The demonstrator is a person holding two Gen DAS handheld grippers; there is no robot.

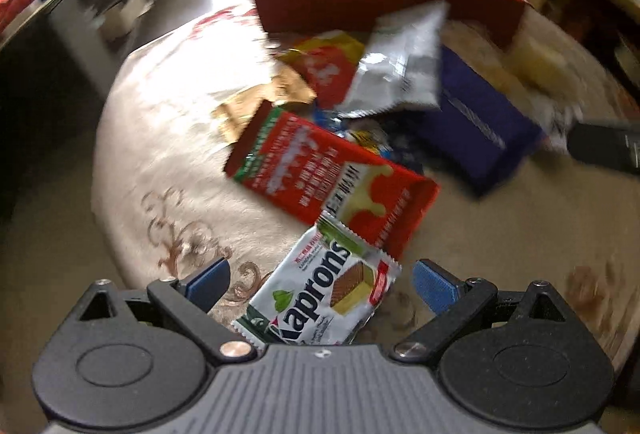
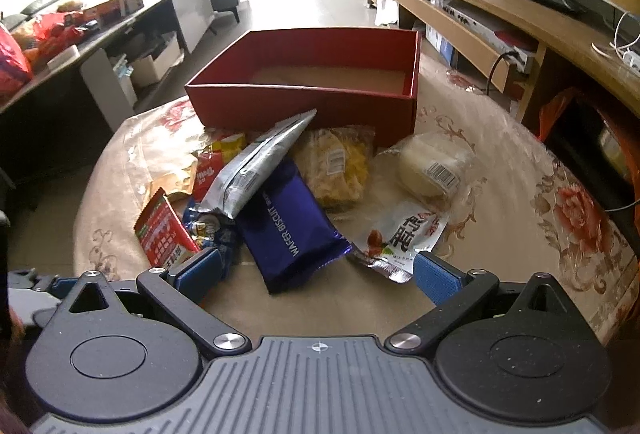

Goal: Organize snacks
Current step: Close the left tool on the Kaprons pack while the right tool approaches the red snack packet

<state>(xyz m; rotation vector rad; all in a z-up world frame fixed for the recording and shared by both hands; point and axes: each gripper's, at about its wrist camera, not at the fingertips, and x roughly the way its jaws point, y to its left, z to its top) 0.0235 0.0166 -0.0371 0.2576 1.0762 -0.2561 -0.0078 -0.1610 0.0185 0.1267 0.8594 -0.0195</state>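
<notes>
Two hand-held grippers, both spread wide and gripping nothing. Left hand-held gripper (image 1: pixel 320 280): Kaprons wafer packet (image 1: pixel 320 290) lies between its pads, untouched; judged step, first pick, needing descent and closure. Right hand-held gripper (image 2: pixel 318 272): purple wafer biscuit pack (image 2: pixel 290 224) at 12 o'clock. Red box (image 2: pixel 308 98) beyond, apparently empty, on tabletop (image 2: pixel 500 194).
</notes>
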